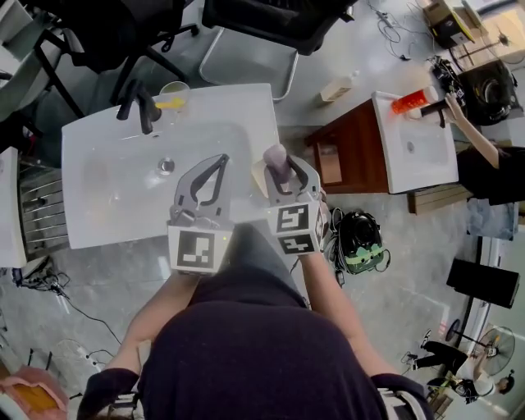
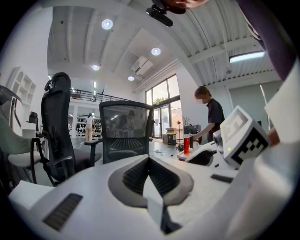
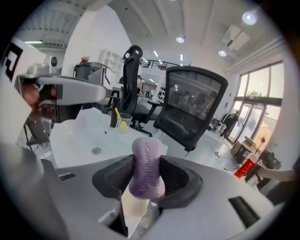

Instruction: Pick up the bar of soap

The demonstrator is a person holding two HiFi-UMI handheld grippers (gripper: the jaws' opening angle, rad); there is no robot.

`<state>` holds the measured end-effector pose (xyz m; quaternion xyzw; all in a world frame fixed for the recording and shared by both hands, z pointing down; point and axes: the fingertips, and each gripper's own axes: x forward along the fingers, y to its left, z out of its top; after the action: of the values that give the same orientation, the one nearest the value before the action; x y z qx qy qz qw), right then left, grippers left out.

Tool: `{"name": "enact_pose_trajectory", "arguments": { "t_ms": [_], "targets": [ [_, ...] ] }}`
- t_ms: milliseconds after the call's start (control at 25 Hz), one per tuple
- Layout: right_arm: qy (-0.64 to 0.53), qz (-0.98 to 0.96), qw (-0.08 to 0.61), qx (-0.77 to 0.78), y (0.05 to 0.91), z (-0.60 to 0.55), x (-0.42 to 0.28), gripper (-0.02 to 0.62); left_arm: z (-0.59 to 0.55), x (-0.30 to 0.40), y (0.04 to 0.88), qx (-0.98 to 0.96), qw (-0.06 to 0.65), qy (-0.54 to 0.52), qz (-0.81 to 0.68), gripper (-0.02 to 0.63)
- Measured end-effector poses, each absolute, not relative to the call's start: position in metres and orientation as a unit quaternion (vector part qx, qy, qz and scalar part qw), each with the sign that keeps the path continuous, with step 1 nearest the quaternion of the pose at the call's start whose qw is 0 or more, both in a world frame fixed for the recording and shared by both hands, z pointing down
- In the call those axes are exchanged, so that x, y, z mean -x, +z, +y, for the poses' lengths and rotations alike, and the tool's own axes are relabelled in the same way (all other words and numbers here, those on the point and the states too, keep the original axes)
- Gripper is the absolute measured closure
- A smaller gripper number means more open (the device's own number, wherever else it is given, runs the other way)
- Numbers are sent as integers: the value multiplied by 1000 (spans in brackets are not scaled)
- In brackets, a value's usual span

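A purple bar of soap [image 1: 275, 154] [image 3: 146, 164] stands upright between the jaws of my right gripper [image 1: 277, 164] [image 3: 147, 171], which is shut on it, lifted over the right edge of the white sink [image 1: 107, 197]. Just below the soap lies a cream soap dish [image 1: 257, 175] [image 3: 131, 206]. My left gripper [image 1: 220, 161] [image 2: 149, 160] hovers over the basin to the soap's left. Its jaws meet at the tips with nothing between them.
A black faucet [image 1: 139, 102] and a cup with a yellow toothbrush [image 1: 174, 94] stand at the sink's back edge; the drain [image 1: 166, 165] is mid-basin. Office chairs [image 1: 271, 20] stand behind. To the right, a person's arm [image 1: 472, 135] reaches over a second sink [image 1: 414, 143] on a wooden cabinet.
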<state>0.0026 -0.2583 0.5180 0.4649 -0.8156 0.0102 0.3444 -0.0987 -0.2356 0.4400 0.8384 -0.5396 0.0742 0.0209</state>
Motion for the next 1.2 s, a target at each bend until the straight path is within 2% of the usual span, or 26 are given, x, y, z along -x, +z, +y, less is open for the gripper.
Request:
{"name": "enact_pose_trajectory", "arguments": {
  "t_ms": [400,720,1200],
  "targets": [
    [-35,-818,174,-546,399,-260,-16,402,-232,94,382,-841,-24,31,-539,606],
    [-54,-811,63,-579,335,-249,-36,402,-230,89,333,-840,-58,-3,-539,606],
    [-80,-804,-27,-589,279,-233,-56,402,-226,89,294,-830,-84,-23,-552,606]
  ]
}}
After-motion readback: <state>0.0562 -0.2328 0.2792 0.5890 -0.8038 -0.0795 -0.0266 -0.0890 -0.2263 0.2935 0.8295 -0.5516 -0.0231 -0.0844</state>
